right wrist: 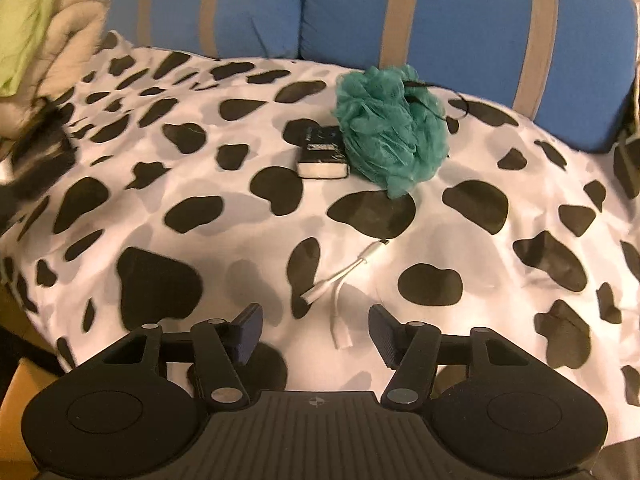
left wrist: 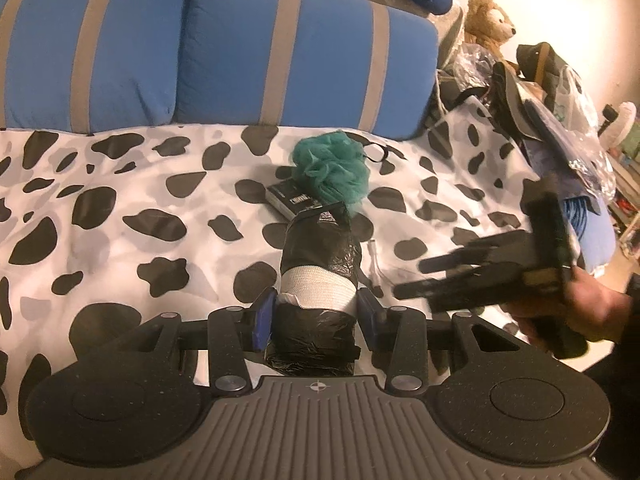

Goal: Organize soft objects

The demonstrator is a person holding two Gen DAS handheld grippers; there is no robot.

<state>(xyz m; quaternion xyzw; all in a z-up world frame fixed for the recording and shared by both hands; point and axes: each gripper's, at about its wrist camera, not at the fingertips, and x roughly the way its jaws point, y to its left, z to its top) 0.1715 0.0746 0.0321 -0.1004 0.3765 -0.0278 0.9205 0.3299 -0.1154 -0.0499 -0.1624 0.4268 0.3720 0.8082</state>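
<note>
My left gripper (left wrist: pixel 316 300) is shut on a roll of black plastic bags (left wrist: pixel 320 248) wrapped with a white band, and holds it just above the cow-print bedspread (left wrist: pixel 120 220). Beyond the roll lie a teal mesh bath sponge (left wrist: pixel 332 168) and a small black book (left wrist: pixel 288 198), touching each other. My right gripper (right wrist: pixel 316 320) is open with nothing between its pads and hangs over a white cable adapter (right wrist: pixel 340 280). The sponge (right wrist: pixel 390 128) and the book (right wrist: pixel 322 156) lie farther back. In the left wrist view the right gripper (left wrist: pixel 416 278) is blurred at the right, held by a hand (left wrist: pixel 580 312).
Two blue pillows with grey stripes (left wrist: pixel 300 52) line the back of the bed. A teddy bear (left wrist: pixel 490 20) and a heap of bags and plastic (left wrist: pixel 552 112) crowd the right side. A beige blanket (right wrist: pixel 68 32) and green cloth (right wrist: pixel 24 20) lie at the left edge.
</note>
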